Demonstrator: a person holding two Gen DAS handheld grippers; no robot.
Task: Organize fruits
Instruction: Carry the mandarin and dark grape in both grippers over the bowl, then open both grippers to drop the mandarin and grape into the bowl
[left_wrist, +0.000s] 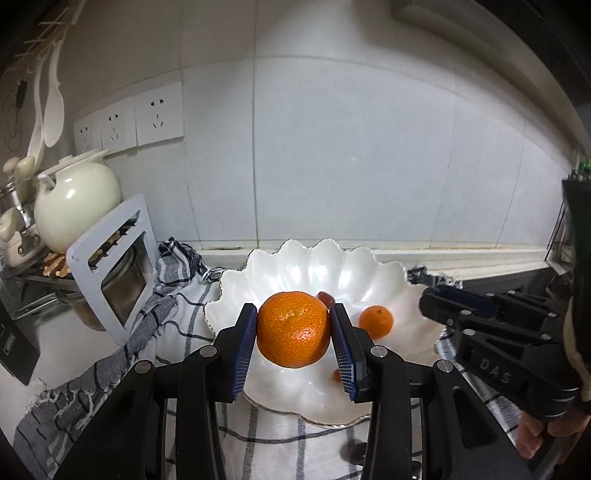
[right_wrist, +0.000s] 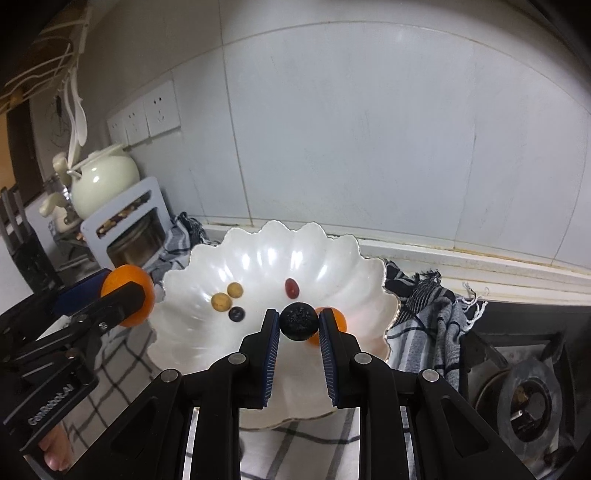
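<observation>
1. Jaws first: the left gripper (left_wrist: 293, 330) was clamped on a big orange (left_wrist: 293, 329), pads pressing both sides, held over the middle of the white scalloped bowl (left_wrist: 380, 280). The right gripper (right_wrist: 298, 322) was clamped on a small bumpy black berry (right_wrist: 298, 320), also over the bowl, lower centre of its view.

2. Already lying in the bowl: a small orange (left_wrist: 376, 321) at centre right, a red grape-like fruit (right_wrist: 291, 288), two yellowish round ones (right_wrist: 235, 290) and a dark one (right_wrist: 236, 314) to the left of centre.

3. My take on doing it well: lower each fruit close to the bowl floor before letting go, since that glossy surface looked slick and round things would probably roll.

4. I'd have set the big orange in a bare patch, away from the little fruits, so it wouldn't squash them.

5. Berry looked soft, so gentle release, and keep the two grippers apart over the checked cloth (left_wrist: 177, 325) on the bench.
</observation>
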